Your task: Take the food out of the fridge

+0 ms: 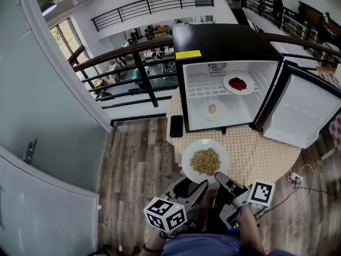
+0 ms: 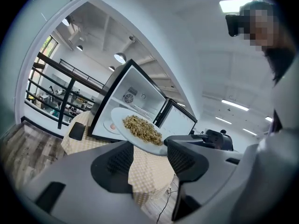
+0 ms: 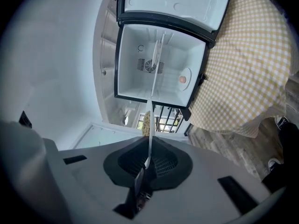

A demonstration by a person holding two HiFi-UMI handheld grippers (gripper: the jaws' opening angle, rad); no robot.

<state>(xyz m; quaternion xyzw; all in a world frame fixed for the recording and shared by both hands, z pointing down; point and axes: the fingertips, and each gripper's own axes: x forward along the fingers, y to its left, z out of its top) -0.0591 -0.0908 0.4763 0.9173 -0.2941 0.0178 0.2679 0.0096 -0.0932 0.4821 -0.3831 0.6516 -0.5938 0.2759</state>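
Item 1, the right gripper (image 3: 149,160): jaws pinched together on the near rim of a white plate (image 3: 151,120), which runs edge-on away from them. The bite takes only the outermost edge.

Item 2, the left gripper (image 2: 148,160): jaws standing apart, nothing pressed between them. The plate's rim shows just over the gap, close to the right-hand jaw; whether it touches cannot be told.

Item 3, the load: the white plate is round and shallow and carries a loose heap of yellowish seeds (image 1: 205,161), possibly beans. It is outside the mini fridge (image 1: 224,39), carried in front of the open cabinet over the near part of the table (image 1: 266,153).
- Handling, as judged: rigid, smooth-glazed and breakable, and fairly light.
- The heap is unsecured and would slide or spill if the plate tilts.
- A pinch on one side lets the far edge droop. The surest hold is probably the bare rim on two opposite sides, kept level and clear of the seeds.

Item 4, not yet taken out: a plate of red food (image 1: 249,89) on the upper wire shelf, and an egg (image 1: 212,108) on a small plate on the cabinet floor. The egg looks free to roll.

Item 5, surroundings: the fridge door (image 1: 298,111) is swung open to the right. The table is round under a yellow checked cloth. A black phone (image 1: 176,126) lies just beside the fridge's left front corner.
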